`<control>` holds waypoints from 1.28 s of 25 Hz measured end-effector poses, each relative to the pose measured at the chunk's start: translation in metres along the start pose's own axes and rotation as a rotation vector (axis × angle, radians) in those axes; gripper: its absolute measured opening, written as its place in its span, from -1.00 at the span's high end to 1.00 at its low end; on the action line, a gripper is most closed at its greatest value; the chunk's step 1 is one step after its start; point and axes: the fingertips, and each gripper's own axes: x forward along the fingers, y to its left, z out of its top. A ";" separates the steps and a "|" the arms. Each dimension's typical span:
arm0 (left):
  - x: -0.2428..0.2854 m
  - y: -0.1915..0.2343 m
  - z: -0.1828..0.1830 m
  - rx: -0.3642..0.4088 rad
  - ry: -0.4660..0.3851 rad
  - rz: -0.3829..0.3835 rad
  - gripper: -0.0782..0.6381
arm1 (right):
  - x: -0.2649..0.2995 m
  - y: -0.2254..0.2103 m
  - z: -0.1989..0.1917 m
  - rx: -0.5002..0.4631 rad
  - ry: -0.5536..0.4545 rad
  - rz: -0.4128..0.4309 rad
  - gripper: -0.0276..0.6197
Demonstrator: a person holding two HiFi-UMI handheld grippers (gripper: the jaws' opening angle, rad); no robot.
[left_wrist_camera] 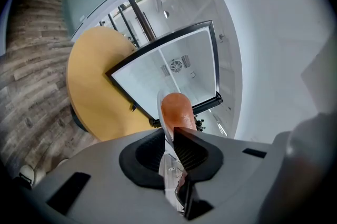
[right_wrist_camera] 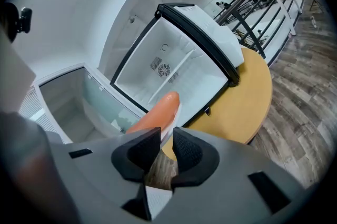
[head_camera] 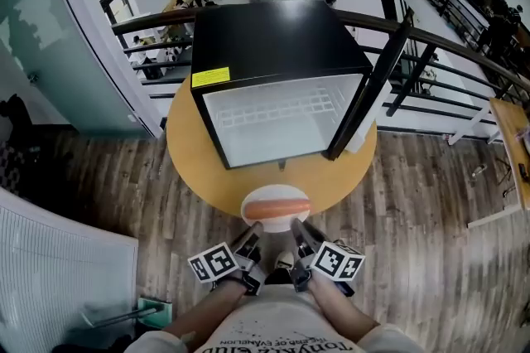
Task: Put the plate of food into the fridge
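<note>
A white plate (head_camera: 263, 215) carrying a long orange-red sausage (head_camera: 277, 208) hovers over the near edge of the round yellow table (head_camera: 327, 177). My left gripper (head_camera: 250, 246) is shut on the plate's near-left rim and my right gripper (head_camera: 300, 239) on its near-right rim. In the left gripper view the sausage (left_wrist_camera: 176, 110) rises just past the left gripper (left_wrist_camera: 169, 146). The right gripper view shows the sausage (right_wrist_camera: 158, 114) beyond the right gripper (right_wrist_camera: 166, 146). The black mini fridge (head_camera: 265, 36) stands on the table, its door (head_camera: 373, 86) swung open to the right and its white inside (head_camera: 277, 123) bare.
A black railing (head_camera: 464, 53) runs behind the table, with a lower floor of desks and people beyond it. A white panel (head_camera: 58, 277) lies on the wooden floor at lower left. A wooden desk edge (head_camera: 513, 136) shows at the right.
</note>
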 end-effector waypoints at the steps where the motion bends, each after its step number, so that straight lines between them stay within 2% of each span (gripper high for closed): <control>1: 0.006 -0.002 0.001 0.000 -0.005 0.003 0.61 | 0.003 -0.003 0.006 0.001 0.005 0.005 0.64; 8: 0.039 -0.009 0.005 -0.003 -0.039 0.025 0.61 | 0.016 -0.020 0.036 -0.004 0.035 0.034 0.64; 18: 0.055 -0.006 0.016 -0.015 -0.054 0.040 0.61 | 0.031 -0.026 0.047 0.002 0.050 0.037 0.64; 32: 0.084 -0.026 0.068 0.007 -0.052 0.011 0.61 | 0.069 -0.007 0.092 -0.007 0.007 0.031 0.64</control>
